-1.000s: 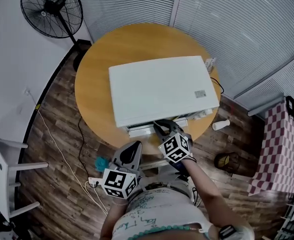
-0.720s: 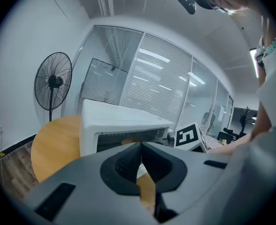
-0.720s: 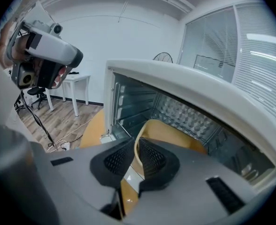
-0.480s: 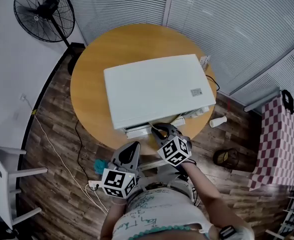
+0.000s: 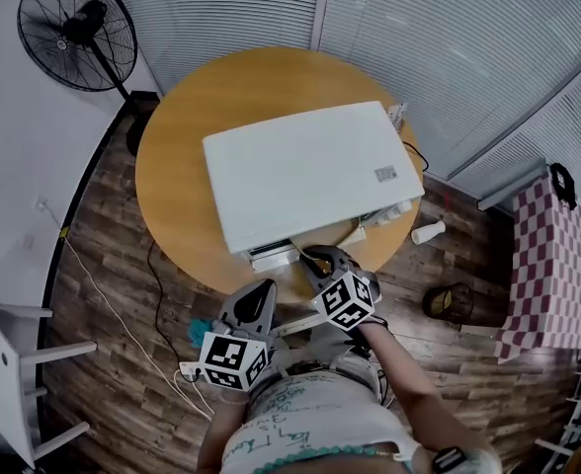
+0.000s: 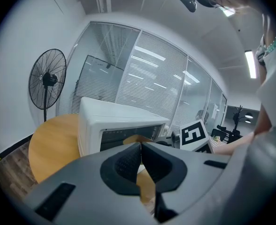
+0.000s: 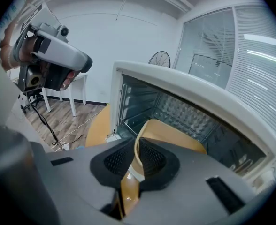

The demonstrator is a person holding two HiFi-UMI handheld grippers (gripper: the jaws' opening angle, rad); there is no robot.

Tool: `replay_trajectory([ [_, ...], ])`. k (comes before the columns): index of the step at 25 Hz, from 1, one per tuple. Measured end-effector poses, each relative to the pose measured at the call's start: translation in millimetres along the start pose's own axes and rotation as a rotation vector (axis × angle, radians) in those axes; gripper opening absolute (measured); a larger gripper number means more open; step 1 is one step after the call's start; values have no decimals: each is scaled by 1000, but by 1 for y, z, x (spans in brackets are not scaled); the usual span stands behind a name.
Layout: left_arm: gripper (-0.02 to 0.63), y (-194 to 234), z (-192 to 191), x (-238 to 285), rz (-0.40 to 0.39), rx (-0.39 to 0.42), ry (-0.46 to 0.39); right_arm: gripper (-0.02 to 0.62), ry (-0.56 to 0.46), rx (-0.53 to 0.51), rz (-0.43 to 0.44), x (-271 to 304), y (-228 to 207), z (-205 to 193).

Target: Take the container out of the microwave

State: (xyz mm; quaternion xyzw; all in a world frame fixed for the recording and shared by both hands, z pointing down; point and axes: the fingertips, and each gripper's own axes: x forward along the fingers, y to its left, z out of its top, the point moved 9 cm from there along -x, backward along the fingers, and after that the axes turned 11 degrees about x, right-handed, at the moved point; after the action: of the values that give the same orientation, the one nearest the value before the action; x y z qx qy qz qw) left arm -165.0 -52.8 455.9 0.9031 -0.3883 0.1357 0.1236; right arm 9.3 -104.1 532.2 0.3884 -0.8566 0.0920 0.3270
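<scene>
A white microwave stands on a round wooden table, its front toward me. In the right gripper view its cavity is open, and a tan container sits at the mouth. My right gripper is shut on the container's near rim, one pad inside the rim and one outside. From above, that gripper sits at the microwave's front edge. My left gripper is shut with nothing in it. It is held back from the table near my body and points at the microwave.
A standing fan is at the far left beyond the table. On the wooden floor lie a white cup, a dark basket and a cable with a power strip. A checkered cloth is at right, a white chair at left.
Only the head view has drifted a little. Both grippers keep their places, and the right one stays closed on the container's rim.
</scene>
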Motion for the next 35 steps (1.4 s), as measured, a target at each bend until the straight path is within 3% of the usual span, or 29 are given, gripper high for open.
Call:
replay_trajectory([
  [25, 15, 28, -18, -37, -154, 59, 28, 23, 24, 64, -124, -11, 50, 7],
  [35, 15, 26, -22, -42, -184, 86, 36, 23, 33, 98, -133, -28, 61, 0],
])
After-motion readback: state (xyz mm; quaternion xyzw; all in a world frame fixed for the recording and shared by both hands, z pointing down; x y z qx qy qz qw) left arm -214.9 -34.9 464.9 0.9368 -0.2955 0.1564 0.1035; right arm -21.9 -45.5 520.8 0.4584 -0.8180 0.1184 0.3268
